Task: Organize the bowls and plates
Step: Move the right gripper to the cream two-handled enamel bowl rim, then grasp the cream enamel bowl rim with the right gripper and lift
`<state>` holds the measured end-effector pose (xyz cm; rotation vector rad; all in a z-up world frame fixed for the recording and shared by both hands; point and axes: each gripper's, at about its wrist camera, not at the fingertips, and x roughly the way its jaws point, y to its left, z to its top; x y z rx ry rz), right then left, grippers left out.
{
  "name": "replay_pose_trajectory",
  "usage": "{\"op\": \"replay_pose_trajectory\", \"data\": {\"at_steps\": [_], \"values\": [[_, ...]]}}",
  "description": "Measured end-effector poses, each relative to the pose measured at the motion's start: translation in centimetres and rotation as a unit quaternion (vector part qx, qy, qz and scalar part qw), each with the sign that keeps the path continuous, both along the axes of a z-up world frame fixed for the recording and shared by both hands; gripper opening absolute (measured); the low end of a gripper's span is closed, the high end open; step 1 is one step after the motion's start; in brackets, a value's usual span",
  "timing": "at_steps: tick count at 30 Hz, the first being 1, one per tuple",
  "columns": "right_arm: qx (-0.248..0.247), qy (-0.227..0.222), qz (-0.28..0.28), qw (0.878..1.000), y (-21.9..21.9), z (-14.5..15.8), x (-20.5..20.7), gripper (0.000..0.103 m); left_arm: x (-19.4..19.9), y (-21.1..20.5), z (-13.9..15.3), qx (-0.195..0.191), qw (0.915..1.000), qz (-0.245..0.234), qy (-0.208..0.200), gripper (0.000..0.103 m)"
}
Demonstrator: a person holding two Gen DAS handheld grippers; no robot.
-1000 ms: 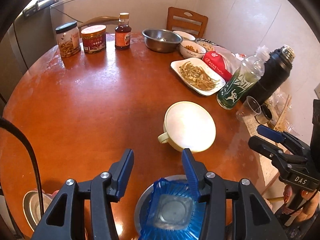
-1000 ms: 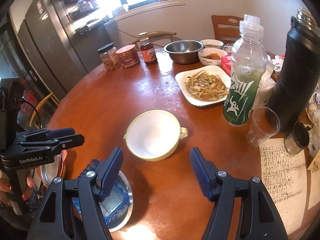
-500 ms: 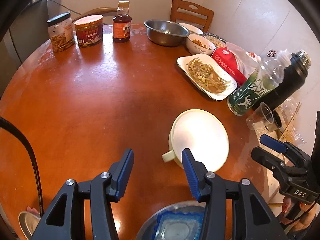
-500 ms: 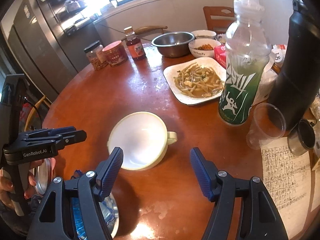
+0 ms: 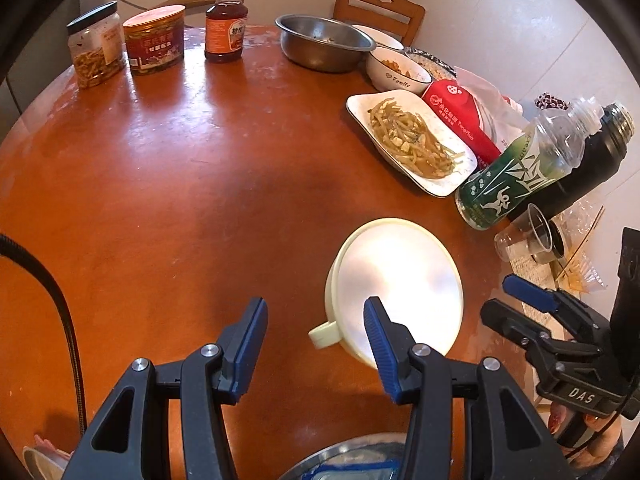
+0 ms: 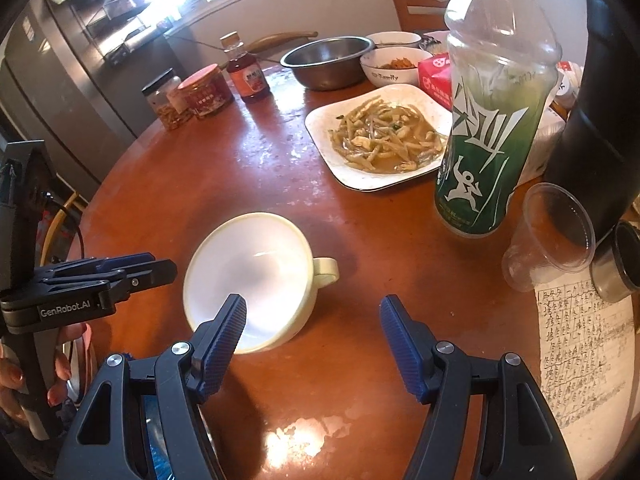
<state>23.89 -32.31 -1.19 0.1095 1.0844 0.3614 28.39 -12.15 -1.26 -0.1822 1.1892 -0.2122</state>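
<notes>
Both claws gaping, nothing between the fingers: left gripper (image 5: 316, 344) and right gripper (image 6: 312, 344) hanging over the cream bowl (image 6: 248, 280). Bowl upright near the table's (image 5: 160, 184) near edge, empty, mouth up, handle (image 6: 326, 272) pointing toward the green bottle (image 6: 488, 140). Round, so no long axis beyond that handle line. Early days by the look: food plate (image 6: 372, 140), steel bowl (image 6: 328, 62) and white bowl (image 6: 394, 66) scattered along the far edge, unstacked.

Left gripper (image 5: 316, 344), empty fingers apart, hovers beside the cream bowl (image 5: 396, 280).
</notes>
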Motion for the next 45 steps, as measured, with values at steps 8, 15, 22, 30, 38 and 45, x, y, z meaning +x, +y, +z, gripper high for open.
{"op": "replay_pose_trajectory", "data": {"at_steps": [8,15,22,30,38,45], "values": [[-0.005,0.019,-0.007,1.000,0.6,-1.9,1.3,0.071,0.9,-1.2,-1.3,0.013,0.9998,-0.014,0.009,0.050],[-0.006,0.020,-0.011,1.000,1.3,-3.2,2.1,0.071,1.3,-1.6,-2.3,0.026,0.9992,-0.023,0.018,0.050],[-0.005,0.028,-0.011,1.000,2.0,-4.3,3.0,0.061,1.8,-1.8,-3.0,0.031,0.9988,-0.031,0.024,0.050],[-0.011,0.033,-0.003,0.999,2.6,-5.1,3.6,0.043,2.3,-2.0,-3.8,0.033,0.9981,-0.038,0.034,0.050],[-0.017,0.028,-0.002,0.999,2.8,-5.4,3.8,0.033,2.5,-2.4,-4.4,0.032,0.9975,-0.048,0.041,0.050],[-0.021,0.022,0.003,1.000,2.8,-5.5,3.9,0.030,2.4,-2.4,-4.7,0.028,0.9972,-0.053,0.045,0.050]]}}
